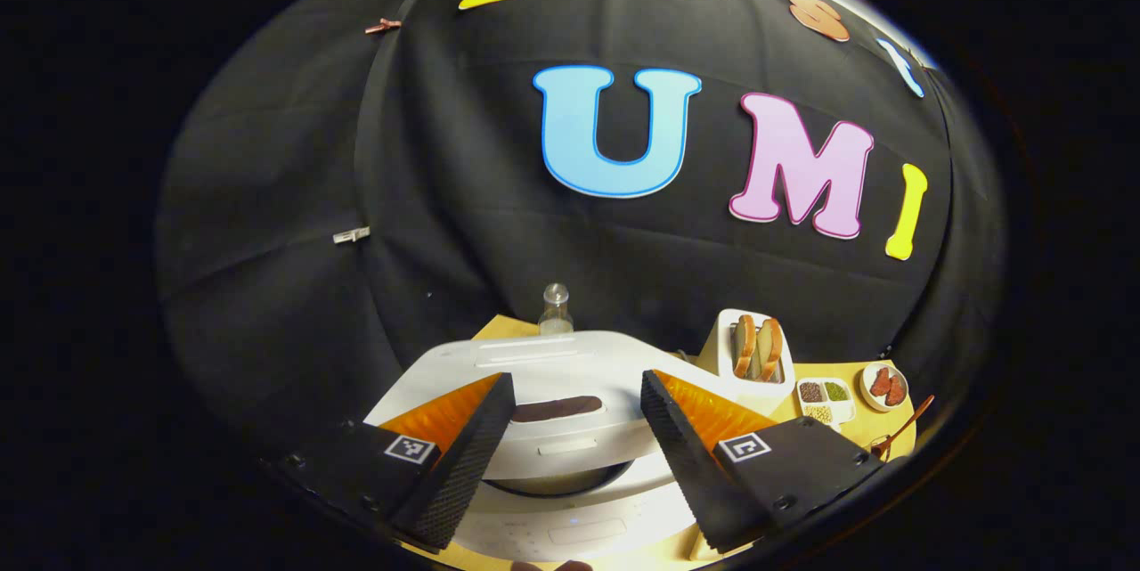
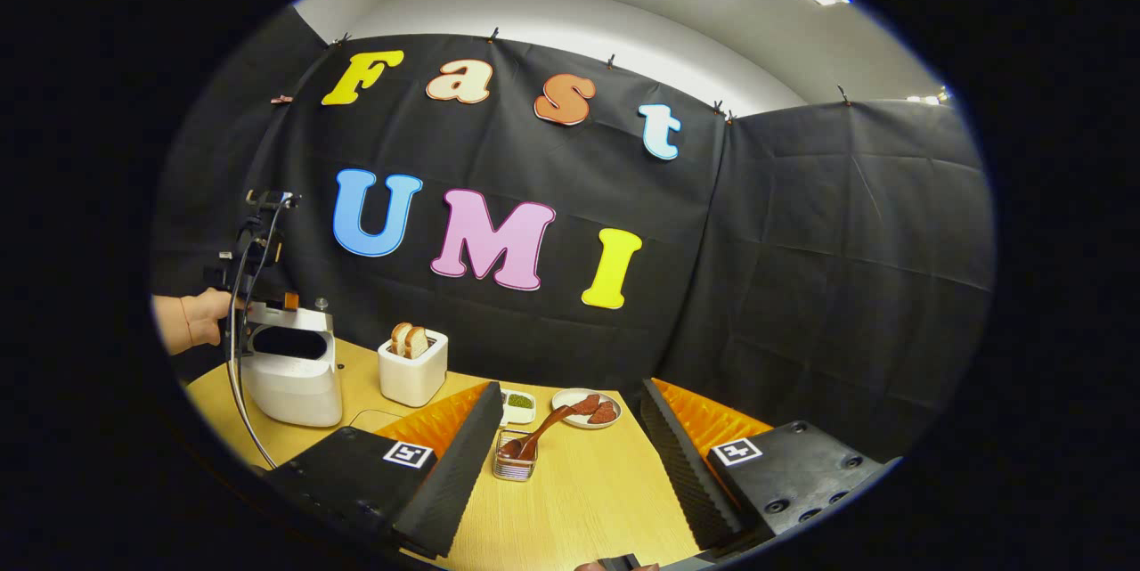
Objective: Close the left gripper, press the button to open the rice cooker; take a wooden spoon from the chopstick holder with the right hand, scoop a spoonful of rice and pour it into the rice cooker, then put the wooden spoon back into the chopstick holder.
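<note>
White rice cooker [image 1: 570, 428] lid closed, left gripper [image 1: 577, 437] above it, fingers apart.
Right gripper [image 2: 570, 455] fingers apart, empty, over the wood worktop [image 2: 588, 500]. Wooden spoon [image 2: 541, 430] leans in the clear chopstick holder [image 2: 515, 462] ahead. Toaster [image 2: 411, 371] with bread sits beside the cooker. No legible branding or label text.

rice cooker [image 1: 570, 428]: in the left gripper view its front and base run out of the lower frame; both fingers [image 1: 463, 455] cover its sides.
button: too unclear to pick out on the white front.
wooden spoon [image 2: 543, 428]: bowl sunk inside the chopstick holder [image 2: 515, 462], hidden in part.
small dishes [image 1: 824, 402]: contents too small to name.
hand [image 2: 191, 320]: cut off at the left edge of the right gripper view.
</note>
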